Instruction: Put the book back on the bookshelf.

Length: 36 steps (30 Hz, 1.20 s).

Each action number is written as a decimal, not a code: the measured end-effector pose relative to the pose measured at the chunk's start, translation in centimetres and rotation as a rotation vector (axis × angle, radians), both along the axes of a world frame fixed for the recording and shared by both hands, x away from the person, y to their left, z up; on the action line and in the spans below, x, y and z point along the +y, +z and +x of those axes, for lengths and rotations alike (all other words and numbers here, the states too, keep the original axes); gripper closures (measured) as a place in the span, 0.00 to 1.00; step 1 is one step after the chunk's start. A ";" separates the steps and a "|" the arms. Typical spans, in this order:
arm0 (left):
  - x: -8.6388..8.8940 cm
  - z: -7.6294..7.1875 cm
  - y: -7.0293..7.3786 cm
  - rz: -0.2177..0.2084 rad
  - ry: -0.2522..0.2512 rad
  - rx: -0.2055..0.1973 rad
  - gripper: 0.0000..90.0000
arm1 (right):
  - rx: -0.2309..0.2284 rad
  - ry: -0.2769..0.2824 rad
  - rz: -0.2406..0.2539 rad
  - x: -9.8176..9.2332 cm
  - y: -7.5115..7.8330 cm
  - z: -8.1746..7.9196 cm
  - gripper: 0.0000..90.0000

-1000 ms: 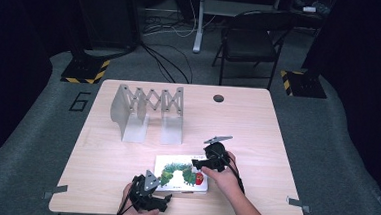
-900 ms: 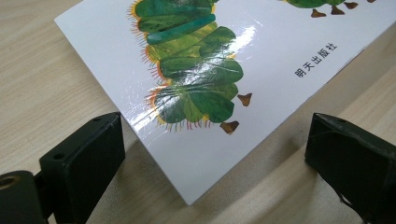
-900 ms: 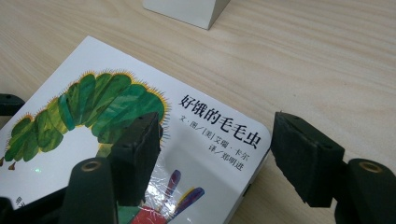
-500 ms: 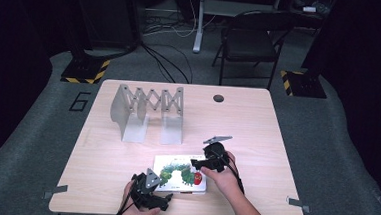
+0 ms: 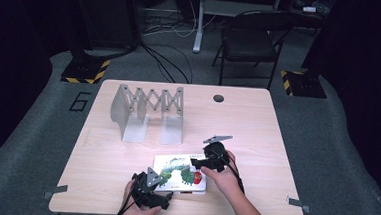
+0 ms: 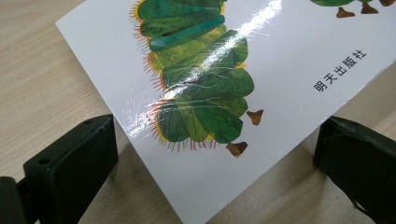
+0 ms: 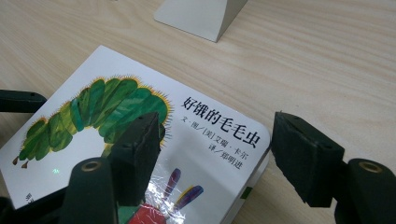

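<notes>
A dark room with grey carpet surrounds a pale wooden table (image 5: 257, 126); a black folding chair (image 5: 250, 41) stands beyond its far edge, at about twelve o'clock from the table's middle. On the table, toward ten o'clock, sits a grey metal accordion file rack (image 5: 148, 112), upright, well apart from everything else. A small dark round hole (image 5: 218, 98) marks the tabletop near one o'clock.

At six o'clock, close to the person's edge, a picture book (image 5: 180, 173) lies flat, its white glossy cover showing a green caterpillar and printed Chinese characters.

The right gripper (image 5: 198, 162) sits at the book's three o'clock corner. In the right gripper view its jaws stand partly apart, one over the cover and one beyond the book's rounded corner above bare wood, not pressing on the book (image 7: 140, 154).

The left gripper (image 5: 162, 185) rests at the book's seven o'clock corner. Its jaws have just been opening and now stand wide apart; the left gripper view shows the book's corner (image 6: 210, 140) between them, with neither jaw touching it.
</notes>
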<state>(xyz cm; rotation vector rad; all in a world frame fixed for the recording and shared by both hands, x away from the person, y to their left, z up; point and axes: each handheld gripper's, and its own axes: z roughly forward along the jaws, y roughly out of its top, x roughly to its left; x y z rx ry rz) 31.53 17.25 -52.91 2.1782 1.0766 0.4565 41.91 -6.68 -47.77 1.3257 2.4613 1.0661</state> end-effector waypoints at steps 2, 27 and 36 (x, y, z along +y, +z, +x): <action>0.0 0.0 0.0 0.001 0.003 0.001 0.00 | 0.004 -0.005 0.004 0.1 0.0 0.0 0.36; -0.6 0.1 0.3 0.036 0.002 -0.009 0.00 | -0.022 -0.002 -0.013 0.2 0.2 0.0 0.38; -0.9 0.2 0.4 0.056 0.006 -0.018 0.00 | -0.035 0.002 -0.005 0.1 0.5 -0.1 0.38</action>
